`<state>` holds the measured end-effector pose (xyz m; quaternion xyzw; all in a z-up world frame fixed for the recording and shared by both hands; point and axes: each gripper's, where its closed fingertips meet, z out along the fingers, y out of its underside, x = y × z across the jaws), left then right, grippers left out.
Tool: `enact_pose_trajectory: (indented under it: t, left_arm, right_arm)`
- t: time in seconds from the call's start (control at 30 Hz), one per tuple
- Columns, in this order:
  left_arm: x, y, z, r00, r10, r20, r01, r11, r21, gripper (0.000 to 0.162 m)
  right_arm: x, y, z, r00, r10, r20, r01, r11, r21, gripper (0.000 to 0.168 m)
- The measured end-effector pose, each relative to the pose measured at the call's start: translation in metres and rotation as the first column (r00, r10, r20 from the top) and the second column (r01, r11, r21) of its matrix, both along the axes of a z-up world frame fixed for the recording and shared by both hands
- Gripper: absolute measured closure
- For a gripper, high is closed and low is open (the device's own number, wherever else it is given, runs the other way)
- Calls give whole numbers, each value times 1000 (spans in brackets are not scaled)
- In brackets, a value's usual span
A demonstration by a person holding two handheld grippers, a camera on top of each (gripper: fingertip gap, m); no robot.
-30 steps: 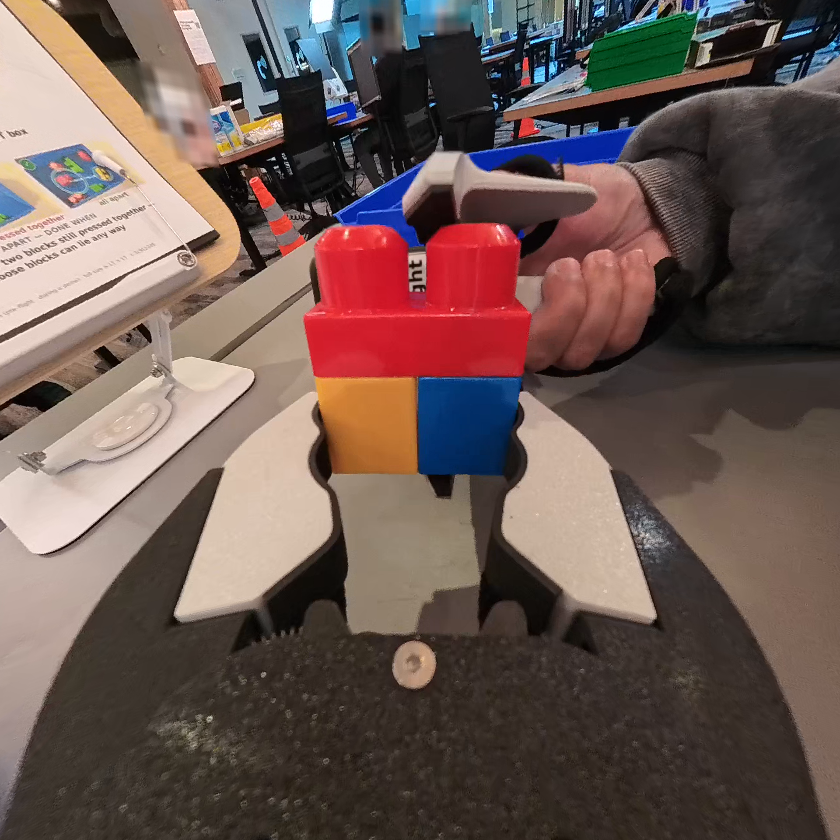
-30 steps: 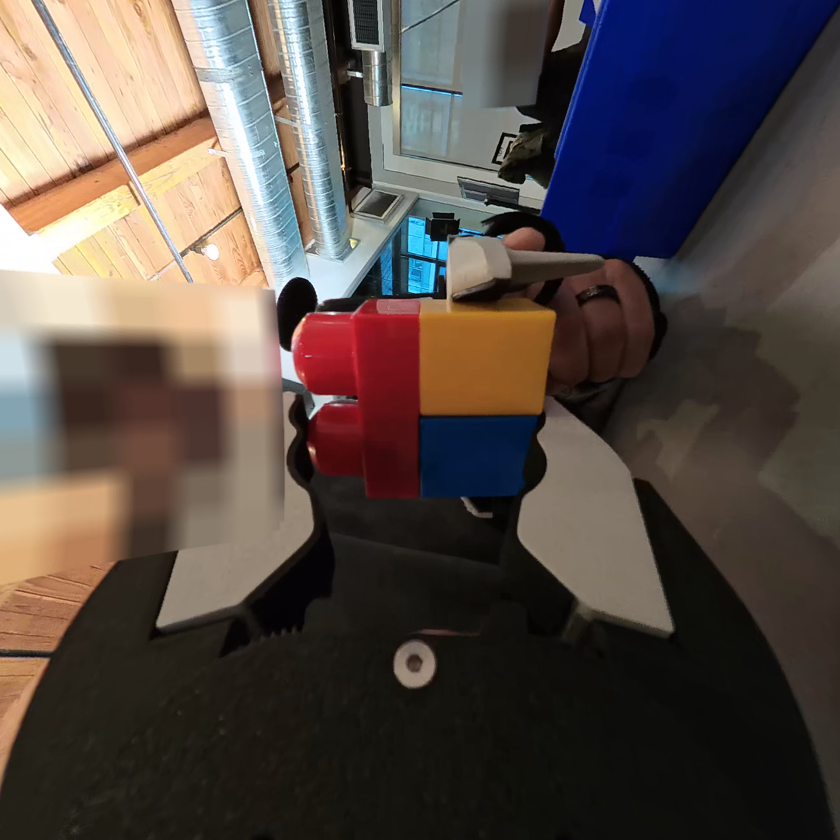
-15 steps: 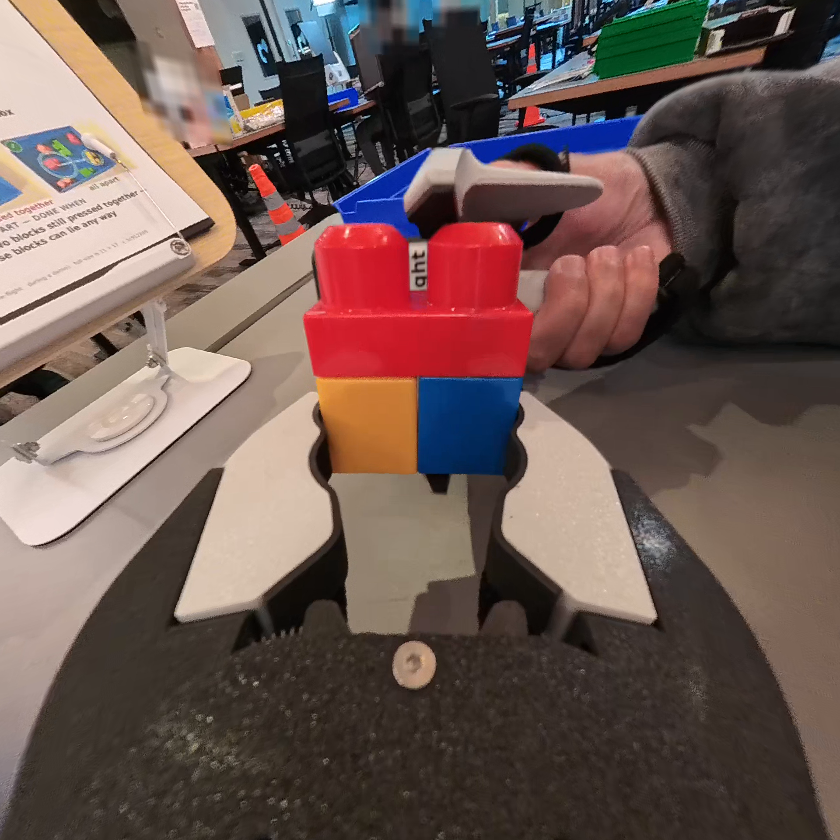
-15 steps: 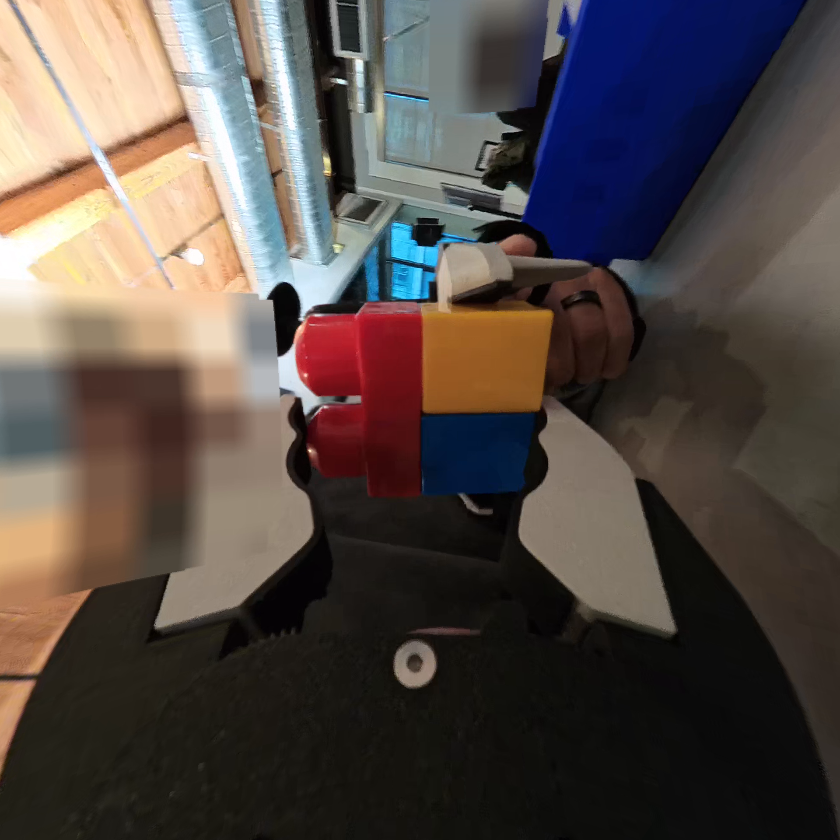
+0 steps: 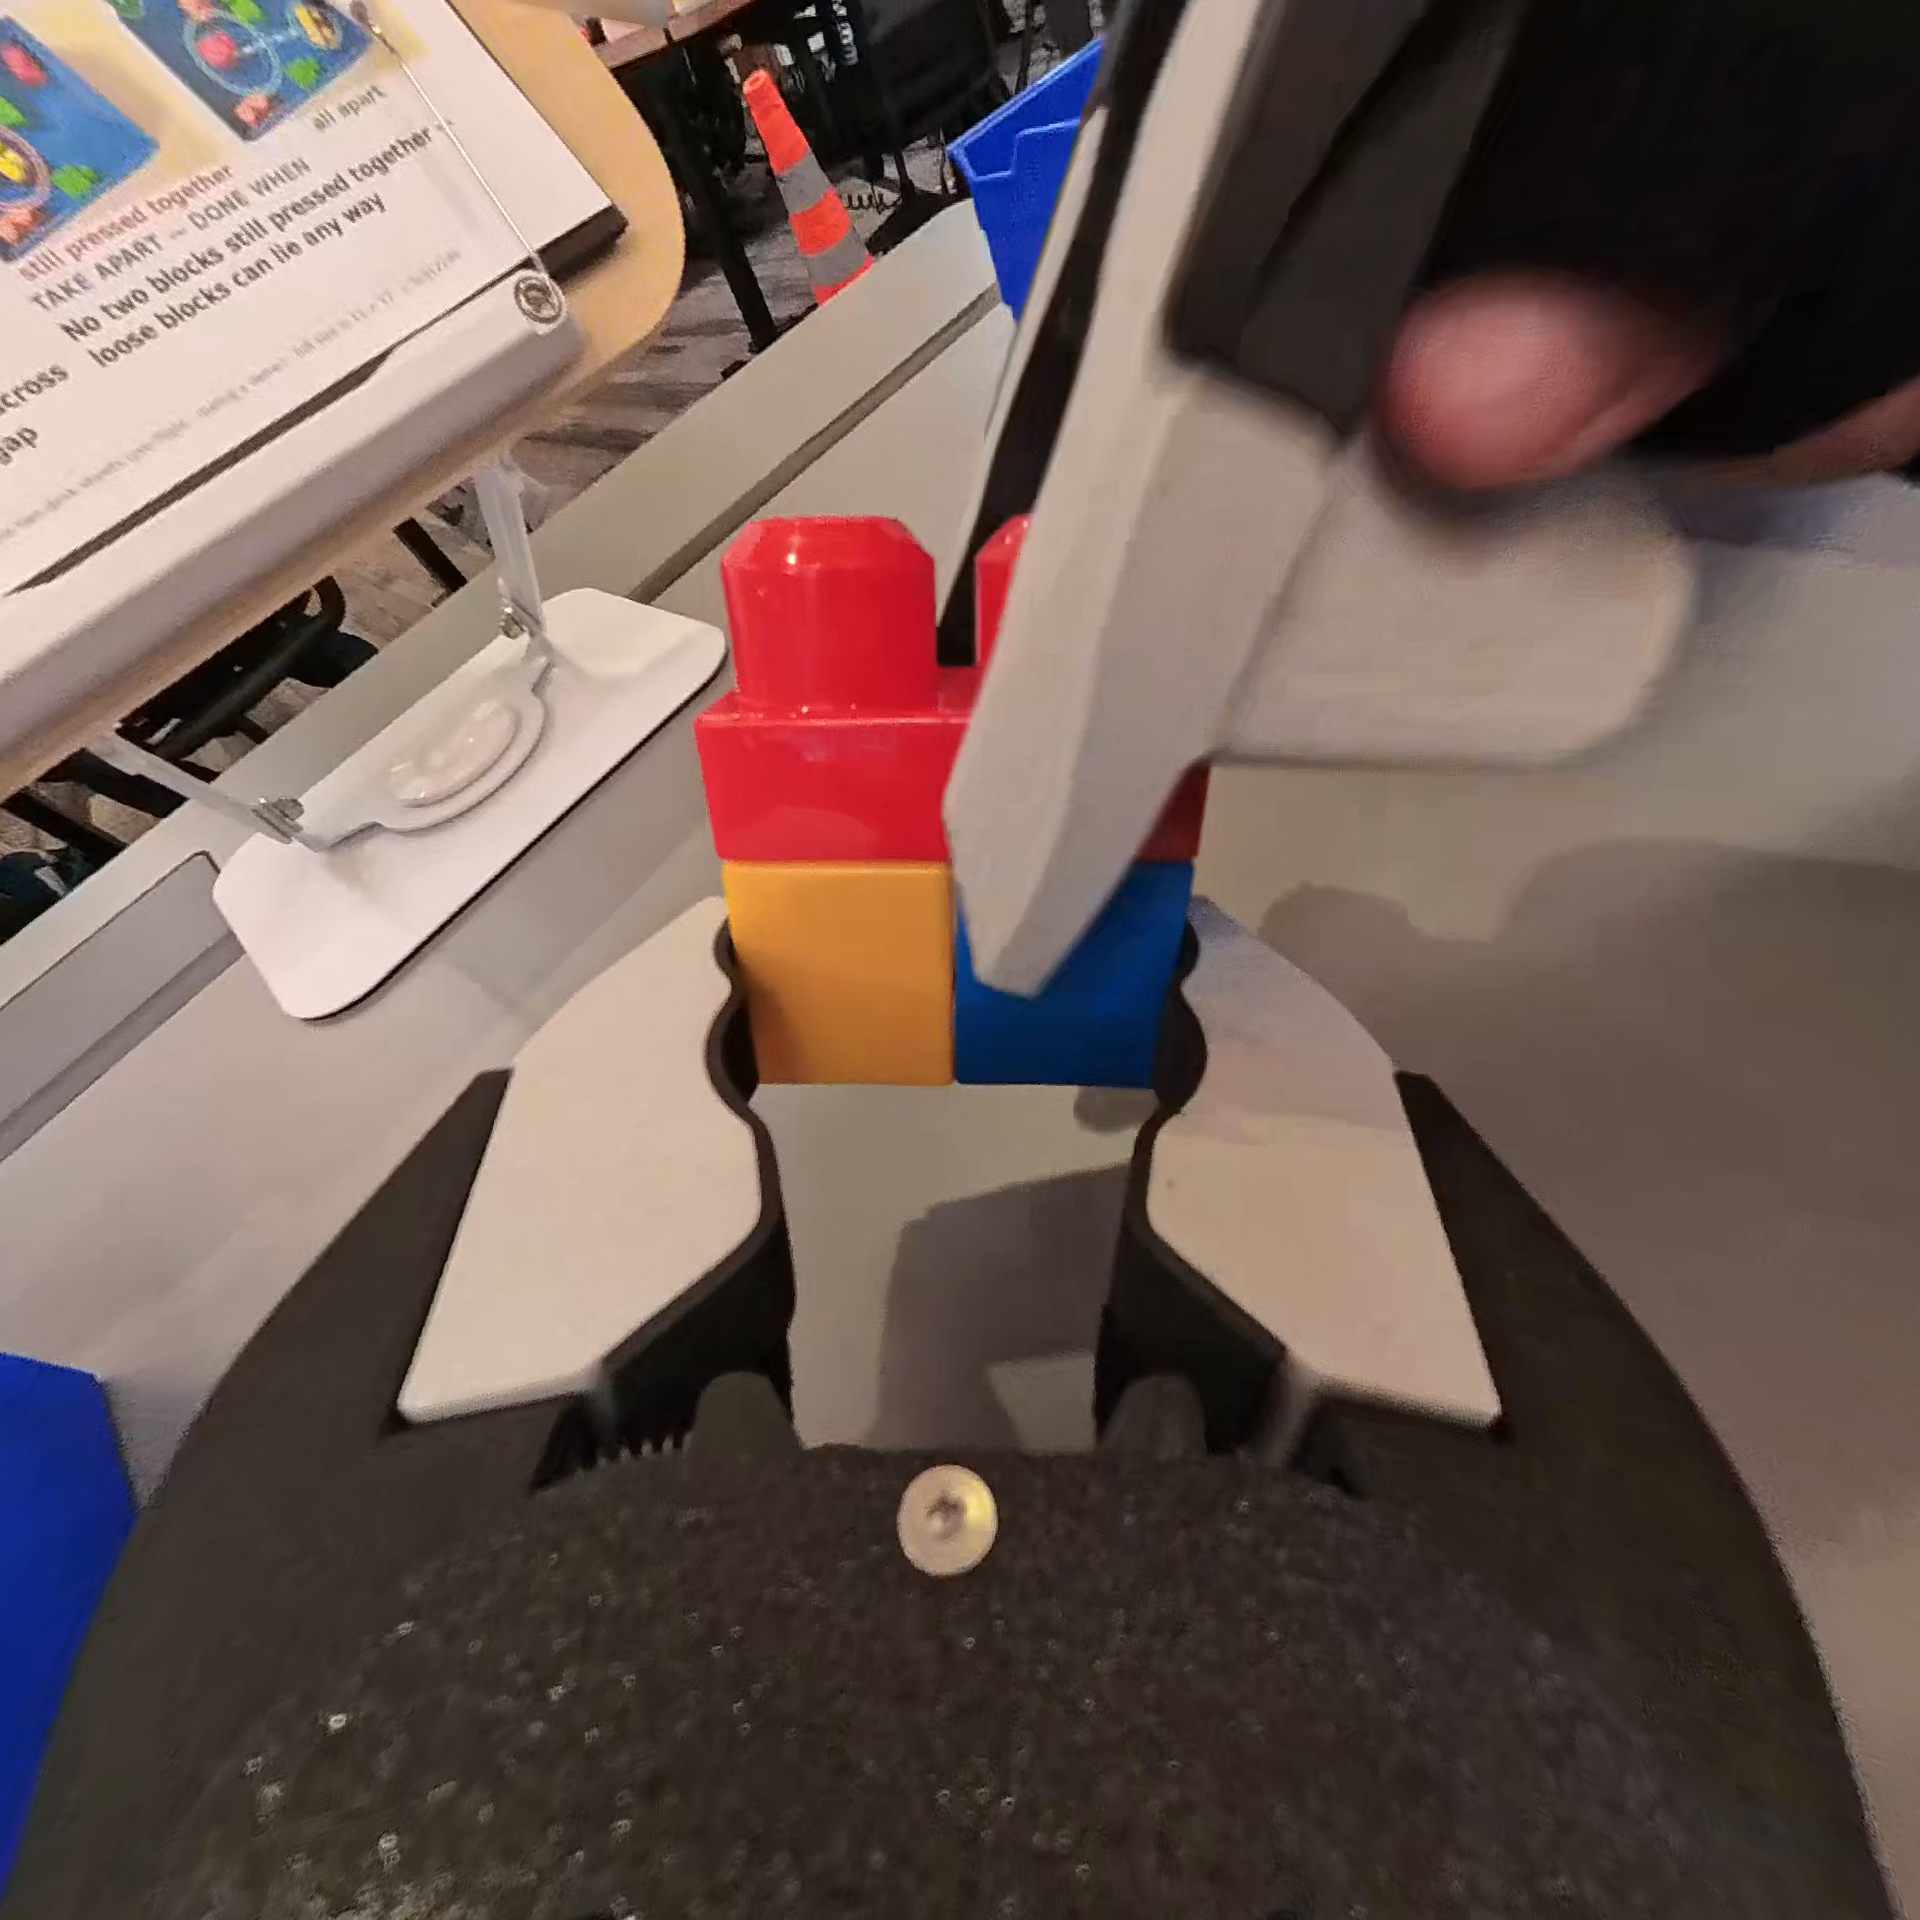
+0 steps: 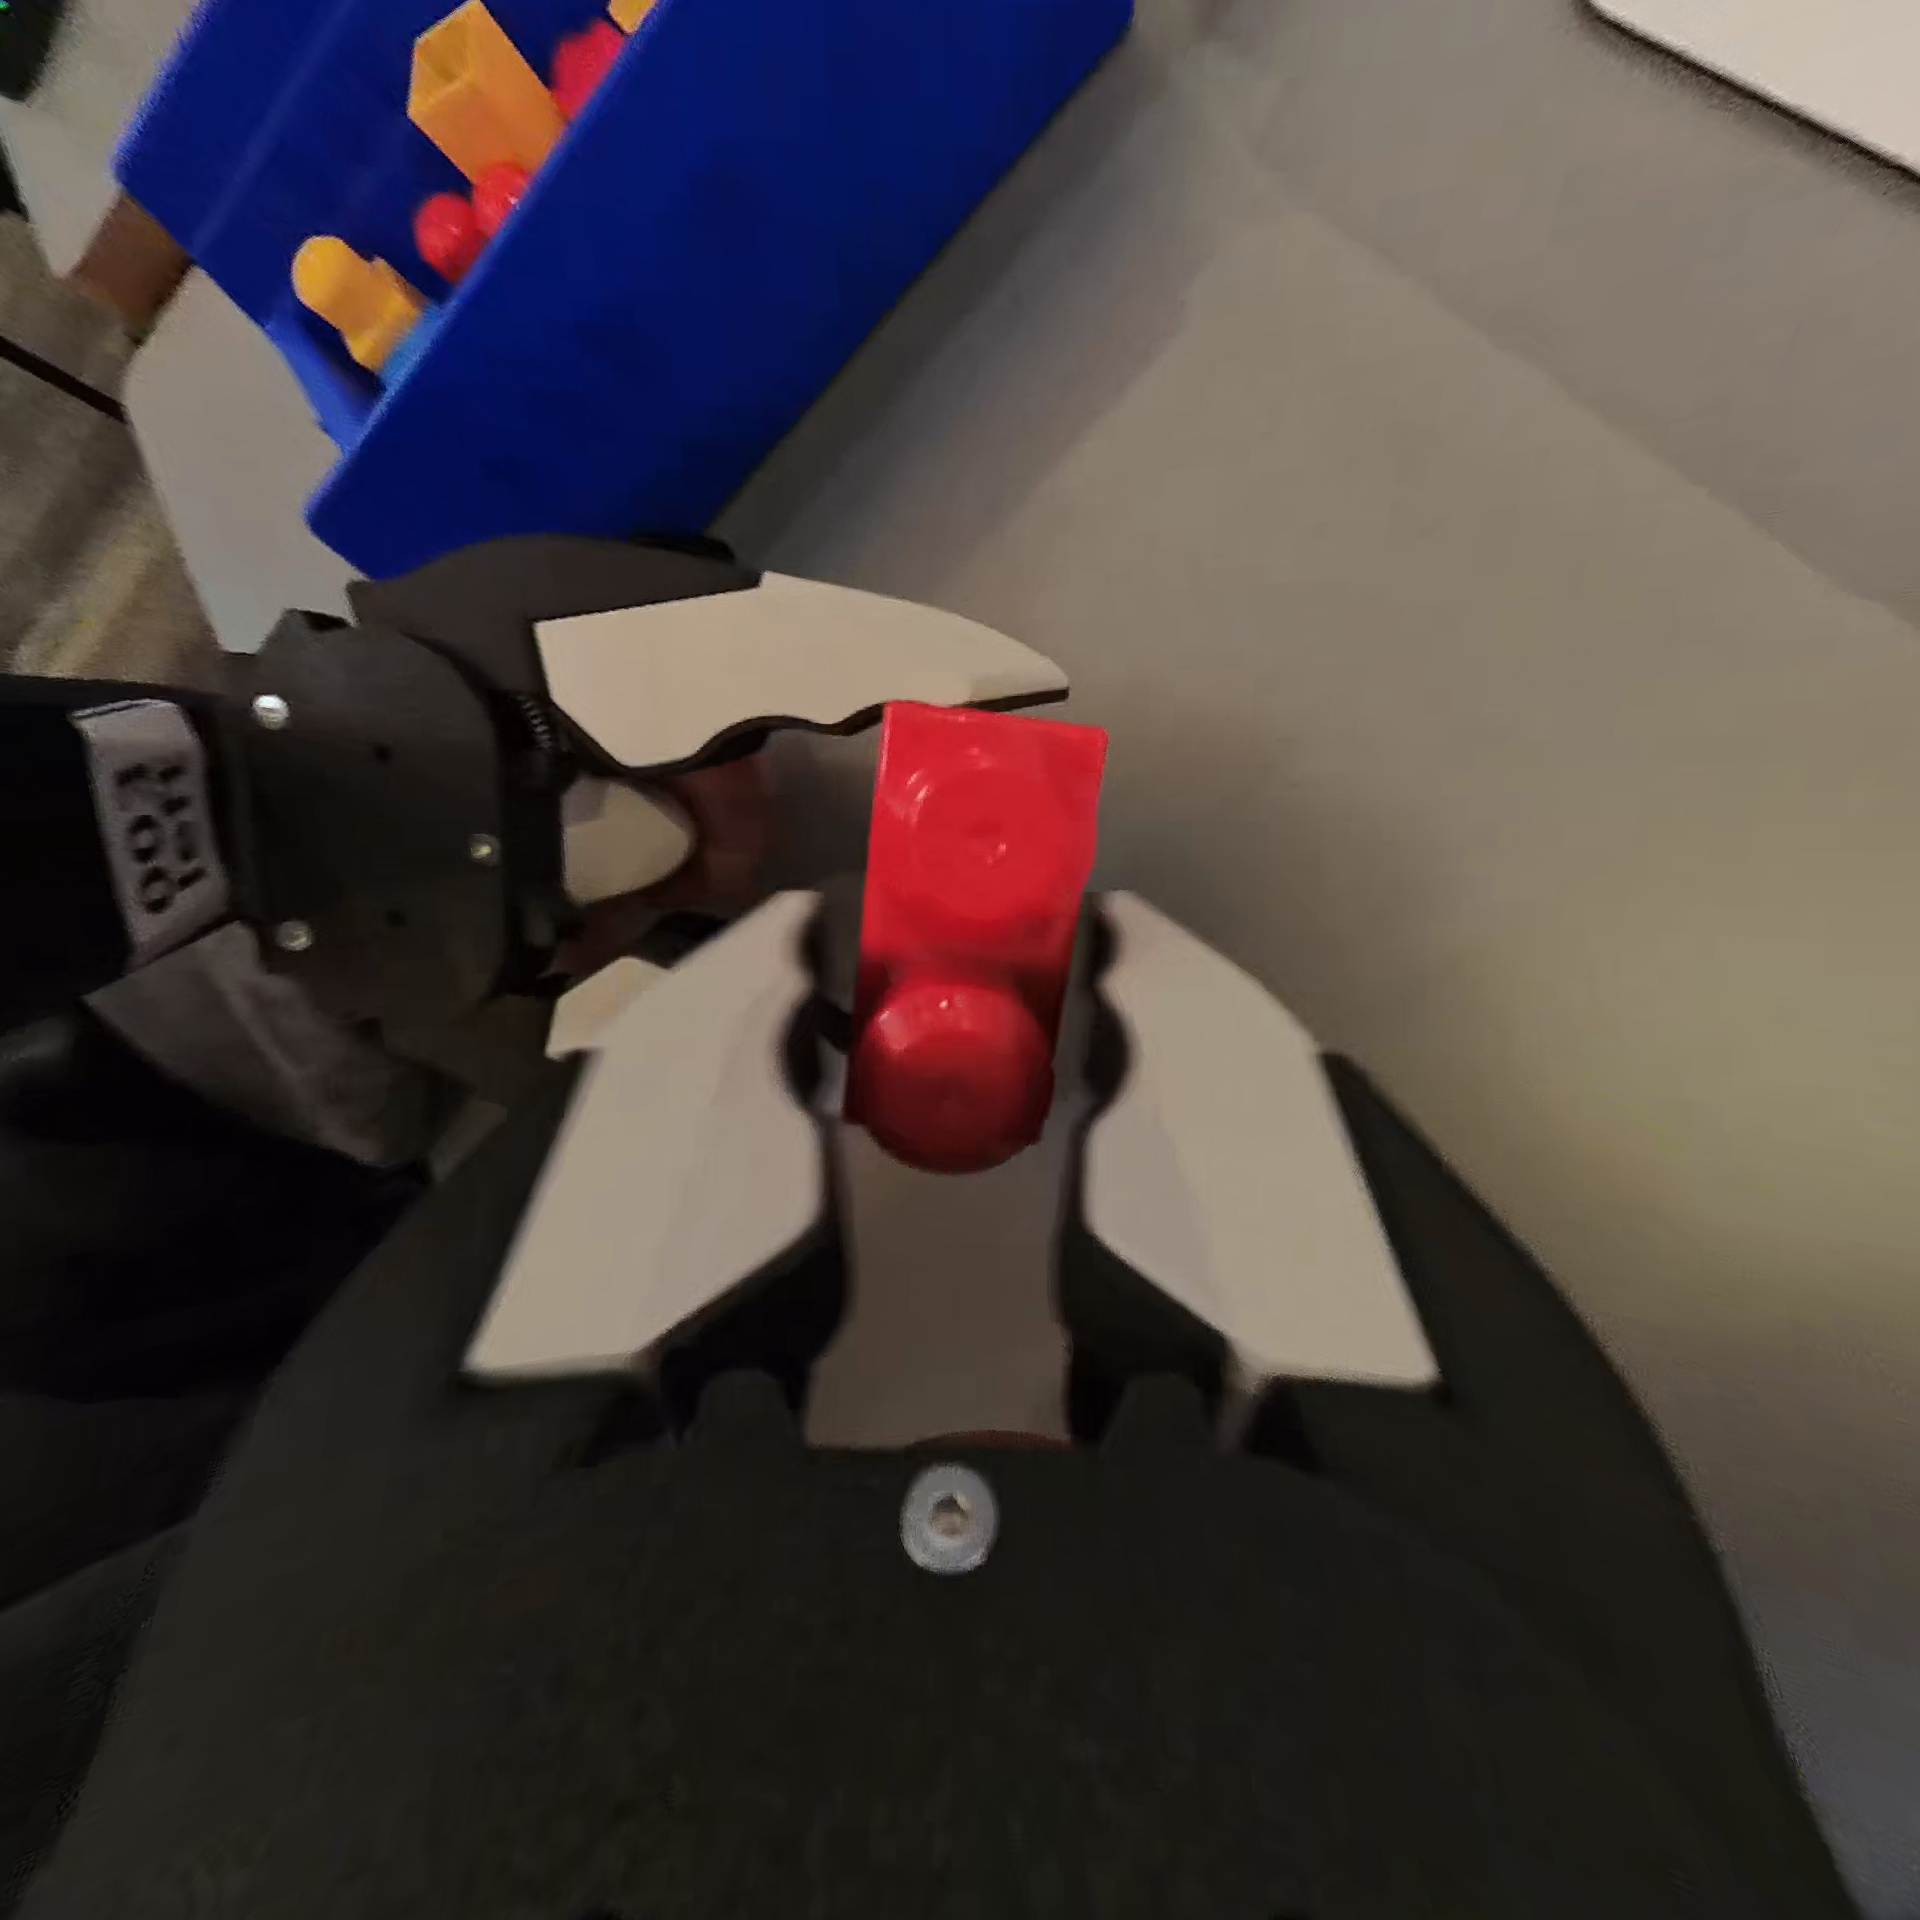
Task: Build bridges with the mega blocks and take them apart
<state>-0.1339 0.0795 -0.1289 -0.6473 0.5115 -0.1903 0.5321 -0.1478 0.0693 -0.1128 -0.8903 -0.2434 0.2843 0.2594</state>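
A red two-stud block [image 5: 821, 769] sits on a yellow block [image 5: 842, 977] and a blue block [image 5: 1081, 1018], side by side on the grey table [image 5: 1558, 1143]. My left gripper [image 5: 956, 987] is shut on the yellow and blue pair from both sides. My right gripper comes down from above. One of its fingers [image 5: 1081, 675] covers the red block's right half. In the right wrist view I look down on the red block [image 6: 987, 831], and my right gripper [image 6: 956, 935] is shut on its narrow sides. The left gripper's upper finger [image 6: 790, 665] shows at the left.
A blue bin [image 6: 675, 312] with several loose yellow and red blocks stands behind the stack; it also shows in the left wrist view [image 5: 1029, 187]. An instruction board on a white stand [image 5: 468, 779] is at the left. A hand [image 5: 1538, 384] holds the right gripper. The grippers are tip to tip, or close to it.
My right gripper has swung from behind the stack to above it and its fingers have narrowed onto the red block. My left gripper still holds the lower blocks.
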Motion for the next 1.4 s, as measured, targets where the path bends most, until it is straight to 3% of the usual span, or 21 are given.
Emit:
enact_pose_trajectory:
  t: [0.17,0.3,0.43,0.53,0.63,0.73,0.87,1.0,1.23,1.4]
  left_arm:
    - [-3,-4,3,1000,7,20,-7,1000,-30,87]
    - [-11,1,8,992,19,121,1,986,-165,89]
    - [-20,15,13,973,80,215,-14,956,-293,96]
    - [-21,19,13,965,94,245,-5,941,-339,98]
    - [-17,17,10,971,86,223,-10,947,-323,99]
    - [-12,12,8,979,62,194,-4,959,-285,99]
    - [-6,7,1,988,42,149,-3,968,-253,99]
    - [-4,6,-2,991,35,131,-3,971,-238,99]
    - [-5,7,0,989,35,144,1,970,-242,100]
    - [-6,4,2,988,18,157,18,974,-226,100]
  right_arm:
    - [6,4,11,999,-47,-2,47,996,70,131]
    - [43,6,49,989,-147,-28,150,971,186,131]
    - [112,5,104,955,-298,-3,279,890,360,131]
    - [185,4,142,887,-458,50,385,796,468,131]
    - [256,4,152,806,-569,163,432,754,494,131]
    - [315,18,138,780,-539,318,349,797,494,131]
    - [383,39,74,756,-365,543,236,927,293,130]
    - [400,48,20,817,-127,563,96,992,86,130]
    - [423,58,-29,683,221,696,-172,975,-141,130]
    - [419,58,-47,603,378,702,-366,914,-177,131]
